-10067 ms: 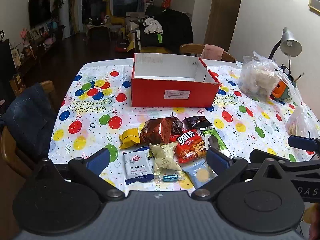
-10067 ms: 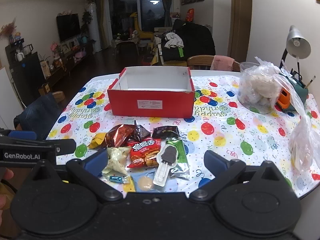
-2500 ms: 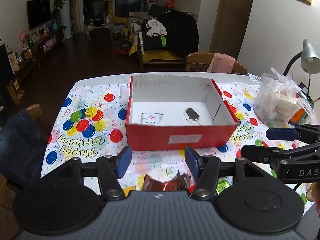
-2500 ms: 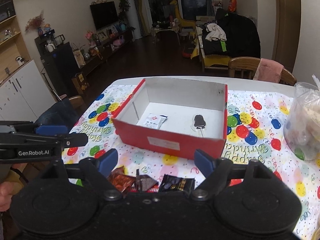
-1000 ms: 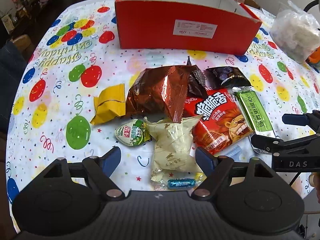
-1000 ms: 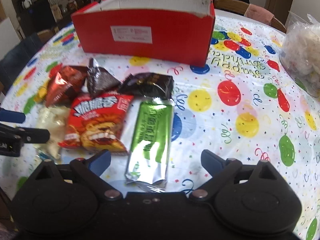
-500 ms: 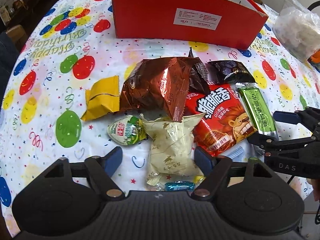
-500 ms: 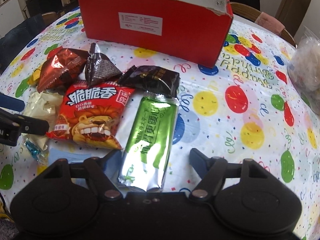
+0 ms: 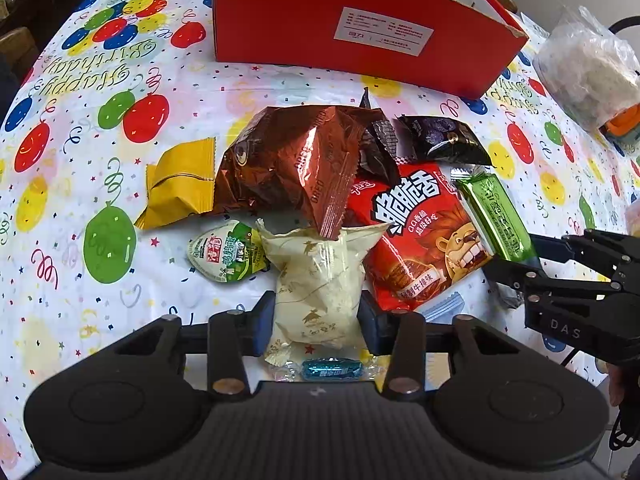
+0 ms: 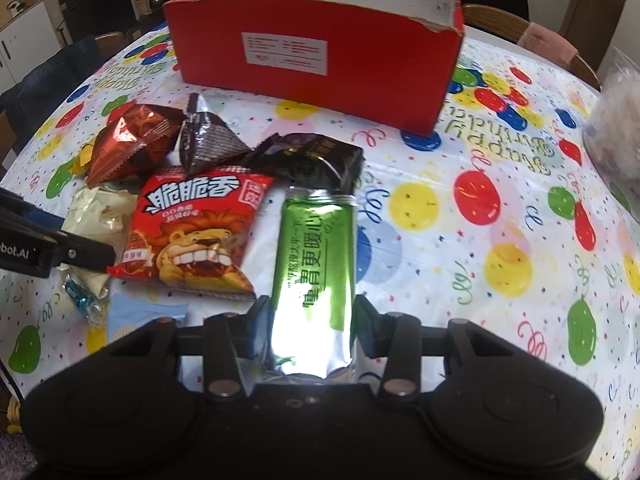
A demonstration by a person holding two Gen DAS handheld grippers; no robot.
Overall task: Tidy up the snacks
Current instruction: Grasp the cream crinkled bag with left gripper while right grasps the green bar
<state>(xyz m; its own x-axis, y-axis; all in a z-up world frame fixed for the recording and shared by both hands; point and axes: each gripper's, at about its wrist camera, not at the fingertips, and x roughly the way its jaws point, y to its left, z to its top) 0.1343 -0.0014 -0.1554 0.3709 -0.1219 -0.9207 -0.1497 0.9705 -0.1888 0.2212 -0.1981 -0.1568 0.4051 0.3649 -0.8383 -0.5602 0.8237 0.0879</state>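
Note:
A pile of snacks lies on the balloon tablecloth in front of a red box, which also shows in the right wrist view. My left gripper is shut on a cream packet, its pads pressed to both sides. My right gripper is shut on a green bar packet, also seen from the left wrist. A red lion crisp bag, a brown foil bag, a yellow packet and a green-lidded cup lie around them.
A dark packet and a small dark pyramid packet lie near the box. A blue candy and a pale blue packet lie at the near edge. A clear bag of white snacks stands at the right.
Both grippers have come down and closed: the left onto the cream packet, the right onto the green bar packet. Half a second ago both were open just short of them.

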